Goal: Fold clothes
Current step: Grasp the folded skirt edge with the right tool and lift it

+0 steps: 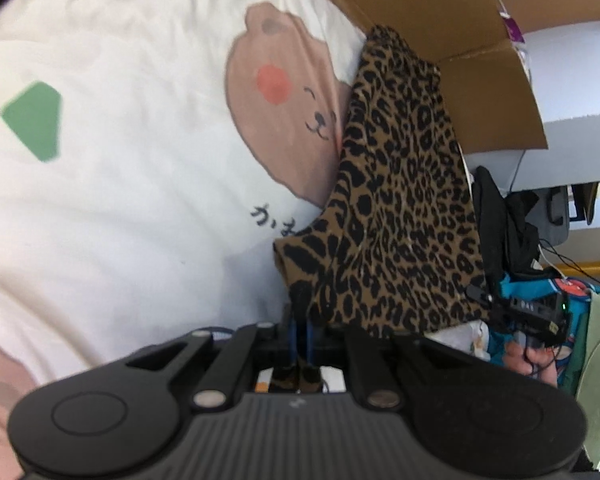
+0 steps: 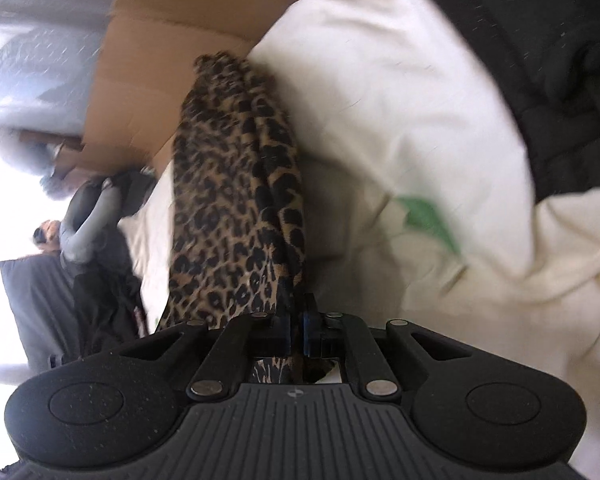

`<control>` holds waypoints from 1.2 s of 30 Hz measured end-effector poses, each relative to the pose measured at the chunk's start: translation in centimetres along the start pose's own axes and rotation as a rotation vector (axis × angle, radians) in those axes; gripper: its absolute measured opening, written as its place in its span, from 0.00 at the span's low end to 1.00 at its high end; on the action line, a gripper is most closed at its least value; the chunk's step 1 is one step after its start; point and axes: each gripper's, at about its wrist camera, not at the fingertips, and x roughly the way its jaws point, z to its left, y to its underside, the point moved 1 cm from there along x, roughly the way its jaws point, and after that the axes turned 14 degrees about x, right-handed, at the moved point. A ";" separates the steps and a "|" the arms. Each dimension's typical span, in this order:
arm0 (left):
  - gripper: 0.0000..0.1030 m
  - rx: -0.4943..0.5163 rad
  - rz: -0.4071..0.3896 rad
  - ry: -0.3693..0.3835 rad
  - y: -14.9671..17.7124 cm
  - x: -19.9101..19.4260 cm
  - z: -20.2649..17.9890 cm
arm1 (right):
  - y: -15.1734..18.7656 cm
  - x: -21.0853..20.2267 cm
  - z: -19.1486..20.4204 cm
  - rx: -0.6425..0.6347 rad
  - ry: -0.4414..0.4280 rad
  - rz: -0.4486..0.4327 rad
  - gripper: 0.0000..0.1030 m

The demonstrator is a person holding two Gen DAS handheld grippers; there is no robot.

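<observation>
White bear-print bedding point(image 1: 120, 200), cardboard box point(image 1: 440, 20) behind; left gripper point(image 1: 300, 320), right gripper point(image 2: 296, 320) both clamp leopard-print garment point(image 1: 400, 200)

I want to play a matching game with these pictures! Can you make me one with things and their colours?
Things:
1. garment held by both grippers
2. bear print on the bedding
3. cardboard box
4. shape printed on the bedding

Colours:
A. plain brown
B. green
C. tan with black spots
D. pinkish brown with a red cheek

Pairs: 1-C, 2-D, 3-A, 4-B
</observation>
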 end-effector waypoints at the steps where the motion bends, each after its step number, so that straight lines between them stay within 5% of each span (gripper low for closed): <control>1: 0.04 0.000 -0.005 -0.005 0.0 -0.5 0.1 | 0.4 -0.1 0.1 -0.003 -0.006 0.007 0.03; 18: 0.04 0.015 0.114 0.011 2.3 -1.9 0.4 | 5.7 -2.2 -1.8 0.019 0.050 0.134 0.03; 32: 0.06 -0.022 0.161 0.002 4.5 2.5 2.3 | 6.0 -0.4 -5.8 0.055 0.131 0.067 0.05; 36: 0.15 -0.029 0.153 0.000 4.7 2.7 2.8 | 5.5 0.2 -5.5 0.023 0.144 0.081 0.14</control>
